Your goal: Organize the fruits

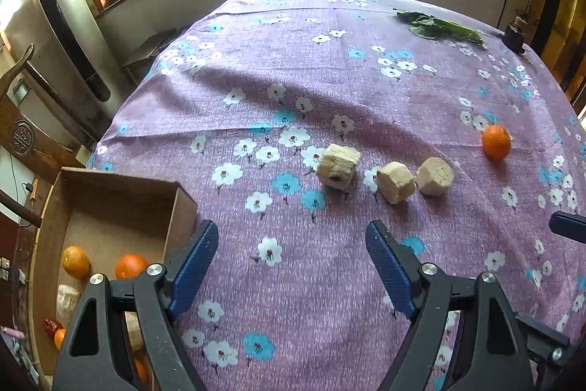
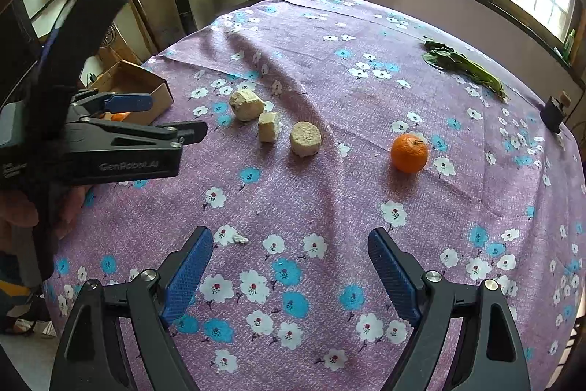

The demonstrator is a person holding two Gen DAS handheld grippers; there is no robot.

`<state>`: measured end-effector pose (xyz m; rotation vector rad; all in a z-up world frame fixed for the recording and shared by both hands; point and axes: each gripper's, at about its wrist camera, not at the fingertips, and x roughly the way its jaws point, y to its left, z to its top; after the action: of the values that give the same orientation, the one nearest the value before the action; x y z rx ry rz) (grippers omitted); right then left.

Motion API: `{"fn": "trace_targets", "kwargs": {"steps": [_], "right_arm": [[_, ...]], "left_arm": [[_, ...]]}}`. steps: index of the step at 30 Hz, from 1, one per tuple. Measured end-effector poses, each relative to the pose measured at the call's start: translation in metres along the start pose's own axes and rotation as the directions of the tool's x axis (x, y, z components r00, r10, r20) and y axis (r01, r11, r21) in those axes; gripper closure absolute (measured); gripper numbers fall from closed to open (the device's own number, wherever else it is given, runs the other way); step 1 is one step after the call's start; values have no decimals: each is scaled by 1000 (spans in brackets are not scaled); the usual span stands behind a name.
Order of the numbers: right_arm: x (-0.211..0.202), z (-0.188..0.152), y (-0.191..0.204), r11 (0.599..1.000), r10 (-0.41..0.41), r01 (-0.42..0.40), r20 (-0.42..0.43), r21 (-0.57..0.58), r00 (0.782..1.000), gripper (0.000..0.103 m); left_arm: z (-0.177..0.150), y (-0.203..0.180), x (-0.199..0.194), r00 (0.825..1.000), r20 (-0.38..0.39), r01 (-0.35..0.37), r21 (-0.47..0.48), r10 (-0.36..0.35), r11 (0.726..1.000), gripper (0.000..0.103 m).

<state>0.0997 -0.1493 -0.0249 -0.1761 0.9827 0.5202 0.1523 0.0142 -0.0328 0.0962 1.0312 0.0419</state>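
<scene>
Fruit loose: round orange mandarin (image 2: 409, 152) alone on the purple flowered cloth of the worktop (image 2: 329, 207), at about 3 o'clock from the three pale chunks.
Pale chunks: three beige, rough-cut blocks (image 1: 395, 182) in a row mid-cloth, close together.
Cardboard box: brown open carton (image 1: 121, 204) at the worktop's 9 o'clock edge, with two oranges (image 1: 130, 265) and other pieces inside.
Greens: leafy green bunch (image 2: 461, 68) toward 1 o'clock, well apart from the rest.
Left hand-held gripper (image 1: 291, 255): released, blue pads wide, nothing between, just beside the box.
Right hand-held gripper (image 2: 291, 261): released, empty, above bare cloth.
</scene>
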Motion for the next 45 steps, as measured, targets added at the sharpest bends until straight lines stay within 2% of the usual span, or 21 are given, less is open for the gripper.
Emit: {"fn": "trace_targets", "kwargs": {"steps": [4, 12, 13, 15, 17, 19, 24, 30, 31, 33, 41, 45], "right_arm": [[8, 12, -9, 1000, 6, -6, 3, -1, 1000, 13], [34, 31, -12, 999, 25, -25, 17, -36, 1000, 13], [38, 33, -12, 999, 31, -31, 17, -36, 999, 13], [47, 35, -13, 999, 25, -25, 4, -44, 1000, 15], [54, 38, -14, 998, 23, -24, -10, -58, 1000, 22], [61, 42, -15, 998, 33, -34, -18, -58, 999, 25], [79, 49, -13, 996, 25, -29, -47, -81, 999, 37], [93, 61, -12, 996, 37, -41, -52, -84, 998, 58], [94, 62, -13, 996, 31, -35, -53, -81, 998, 64], [92, 61, -12, 996, 33, -38, -63, -86, 997, 69], [70, 37, -8, 995, 42, -47, -68, -85, 997, 72], [64, 31, -10, 999, 39, -41, -57, -33, 998, 71]], "left_arm": [[16, -2, 26, 999, -48, 24, 18, -23, 1000, 21], [32, -5, 52, 997, -67, 47, 50, -44, 998, 23], [33, -5, 55, 997, -67, 47, 49, -44, 998, 28], [33, -6, 58, 992, -78, 100, 37, -97, 994, 54], [34, -9, 55, 989, -77, 128, 45, -125, 991, 78], [33, -12, 54, 994, -69, 93, 63, -89, 994, 78], [28, 1, 46, 993, -69, 97, 22, -95, 995, 78], [23, 3, 20, 995, -50, 91, 29, -89, 995, 78], [22, 2, 17, 995, -47, 93, 30, -91, 995, 78], [19, 3, 9, 995, -43, 95, 28, -94, 995, 78], [-4, 7, -16, 993, -30, 118, 17, -118, 993, 78], [-15, 14, -22, 993, -28, 119, -6, -119, 993, 78]]}}
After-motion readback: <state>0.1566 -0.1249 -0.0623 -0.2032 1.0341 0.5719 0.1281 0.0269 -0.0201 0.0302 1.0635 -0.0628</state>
